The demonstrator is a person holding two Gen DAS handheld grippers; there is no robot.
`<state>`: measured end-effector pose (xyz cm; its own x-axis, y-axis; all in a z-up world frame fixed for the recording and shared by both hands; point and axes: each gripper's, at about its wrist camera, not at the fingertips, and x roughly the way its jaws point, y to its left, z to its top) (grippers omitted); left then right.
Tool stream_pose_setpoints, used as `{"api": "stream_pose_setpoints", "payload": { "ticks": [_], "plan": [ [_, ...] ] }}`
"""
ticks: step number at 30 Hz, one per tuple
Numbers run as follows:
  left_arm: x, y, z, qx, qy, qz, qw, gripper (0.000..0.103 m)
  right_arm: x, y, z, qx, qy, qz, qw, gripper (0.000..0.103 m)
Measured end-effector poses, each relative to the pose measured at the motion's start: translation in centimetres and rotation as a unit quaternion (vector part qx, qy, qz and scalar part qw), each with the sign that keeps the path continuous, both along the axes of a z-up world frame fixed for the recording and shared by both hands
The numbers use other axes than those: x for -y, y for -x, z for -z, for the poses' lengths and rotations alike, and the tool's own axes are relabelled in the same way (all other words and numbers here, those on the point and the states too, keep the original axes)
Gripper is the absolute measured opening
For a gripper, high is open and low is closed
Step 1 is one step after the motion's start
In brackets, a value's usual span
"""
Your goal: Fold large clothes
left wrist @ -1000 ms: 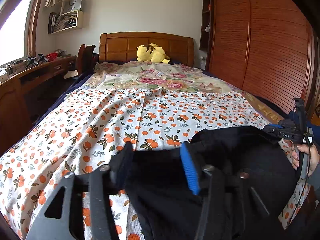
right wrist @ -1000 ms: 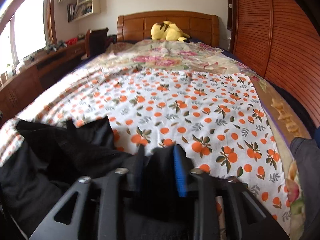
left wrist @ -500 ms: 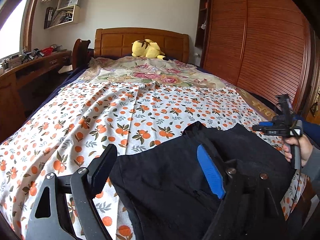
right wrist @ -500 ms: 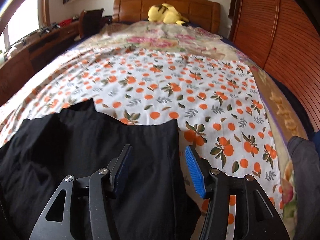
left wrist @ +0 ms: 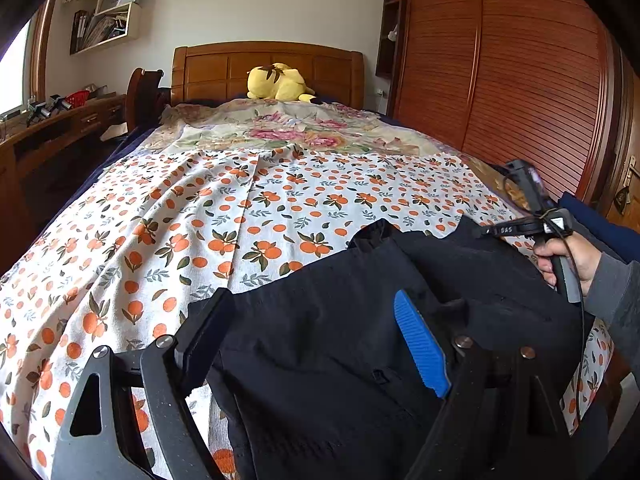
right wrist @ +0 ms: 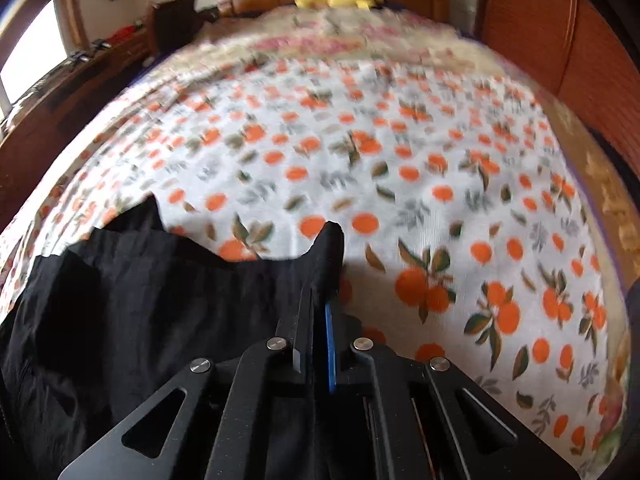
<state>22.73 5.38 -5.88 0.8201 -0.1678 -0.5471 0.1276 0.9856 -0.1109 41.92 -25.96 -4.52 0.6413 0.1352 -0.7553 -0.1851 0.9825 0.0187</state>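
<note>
wooden headboard (left wrist: 268, 70) | slatted wardrobe (left wrist: 512, 76) | wall shelf (left wrist: 106, 20) | desk (left wrist: 52, 120)

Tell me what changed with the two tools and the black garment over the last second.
The left tool opened and let go of the black garment, which dropped flat onto the orange-print sheet. The right tool opened too, then shut again on the garment's corner. The yellow plush toy stayed by the headboard.

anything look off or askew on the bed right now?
Nothing damaged or spilled. The black garment lies bunched and uneven at the foot of the orange-print sheet, one corner poking up, not yet squared. The right gripper is shut on its right edge; the left gripper is open over it. The right wrist view is motion-blurred.
</note>
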Motion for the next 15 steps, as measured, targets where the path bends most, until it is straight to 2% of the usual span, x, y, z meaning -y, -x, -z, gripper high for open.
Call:
{"api": "stream_pose_setpoints", "payload": {
  "ticks": [3, 5, 8, 10, 13, 15],
  "plan": [
    [0.1, -0.2, 0.2, -0.004, 0.000, -0.001, 1.0000, 0.083, 0.0, 1.7, -2.6, 0.079, 0.009, 0.008, 0.997, 0.003],
    [0.1, -0.2, 0.2, -0.004, -0.002, -0.002, 1.0000, 0.083, 0.7, 2.2, -3.7, 0.112, 0.030, 0.045, 0.992, 0.003],
    [0.2, 0.0, 0.1, -0.003, -0.005, -0.004, 1.0000, 0.083, 1.9, 1.2, -3.0, 0.091, 0.060, 0.098, 0.989, 0.003],
    [0.1, 0.1, 0.0, -0.002, -0.004, -0.004, 1.0000, 0.083, 1.3, 0.9, -2.2, 0.070, 0.077, 0.100, 0.989, 0.003],
    [0.1, 0.2, -0.1, -0.001, -0.004, -0.005, 1.0000, 0.083, 0.5, 0.6, -2.3, 0.070, 0.085, 0.095, 0.989, 0.004],
    [0.0, 0.2, -0.1, -0.002, -0.004, -0.004, 1.0000, 0.083, -0.2, 1.5, -2.9, 0.073, 0.092, 0.099, 0.988, 0.015]
  ]
}}
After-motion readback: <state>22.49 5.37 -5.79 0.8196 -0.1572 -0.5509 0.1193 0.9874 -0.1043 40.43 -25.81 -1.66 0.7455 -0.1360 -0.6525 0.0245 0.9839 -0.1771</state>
